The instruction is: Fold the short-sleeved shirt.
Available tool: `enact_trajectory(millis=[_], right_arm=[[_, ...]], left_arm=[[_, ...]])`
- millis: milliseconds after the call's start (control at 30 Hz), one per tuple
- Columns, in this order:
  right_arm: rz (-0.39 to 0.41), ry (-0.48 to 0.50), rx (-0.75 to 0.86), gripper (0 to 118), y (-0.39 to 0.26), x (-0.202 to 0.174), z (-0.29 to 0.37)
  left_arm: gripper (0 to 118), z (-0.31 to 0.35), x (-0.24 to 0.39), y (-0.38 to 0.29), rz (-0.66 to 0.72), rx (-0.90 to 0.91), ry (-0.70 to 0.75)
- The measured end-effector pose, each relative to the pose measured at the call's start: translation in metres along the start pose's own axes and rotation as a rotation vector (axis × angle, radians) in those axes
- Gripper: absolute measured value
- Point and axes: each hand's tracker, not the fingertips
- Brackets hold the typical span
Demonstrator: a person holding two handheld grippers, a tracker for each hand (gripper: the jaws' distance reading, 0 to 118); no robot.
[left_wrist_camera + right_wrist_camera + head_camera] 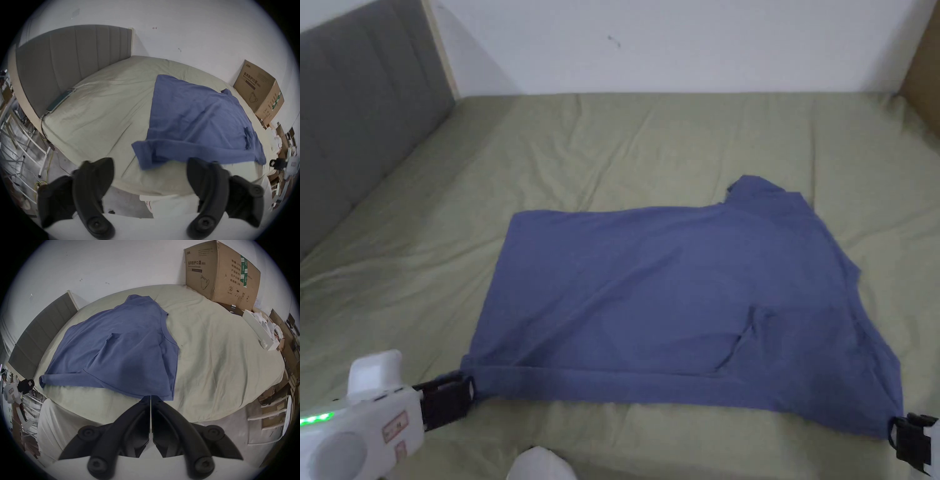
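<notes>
The blue shirt (675, 300) lies spread flat on the green-sheeted bed (650, 137), its near edge stretched between your two tongs. Your right tongs (151, 396) are closed together at the shirt's near corner; whether they actually pinch the fabric, you cannot tell. Your left tongs (150, 164) stand wide apart just in front of the opposite near corner, which is curled over. A cardboard box (224, 275) sits beyond the right tongs, and a grey headboard (73, 53) beyond the left ones.
</notes>
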Motion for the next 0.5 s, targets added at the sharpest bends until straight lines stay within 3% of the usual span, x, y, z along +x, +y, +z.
enact_trajectory(millis=[167,200,300,333,500], right_arm=[[0.044,-0.017,-0.025,2,0.002,-0.005,-0.008],[0.052,-0.022,-0.034,2,0.001,-0.006,-0.01],[0.061,-0.035,-0.069,2,0.0,-0.008,-0.015],[0.062,-0.037,-0.075,2,0.0,-0.007,-0.016],[0.053,-0.016,-0.067,2,0.002,0.001,-0.015]], left_arm=[[95,-0.045,-0.004,0.009,0.023,-0.067,-0.026],[91,-0.049,-0.004,0.009,0.027,-0.082,-0.039],[20,-0.056,-0.002,0.003,0.018,-0.078,-0.054],[7,-0.058,-0.002,0.002,0.013,-0.079,-0.047],[4,-0.045,0.004,0.001,0.061,-0.056,-0.083]])
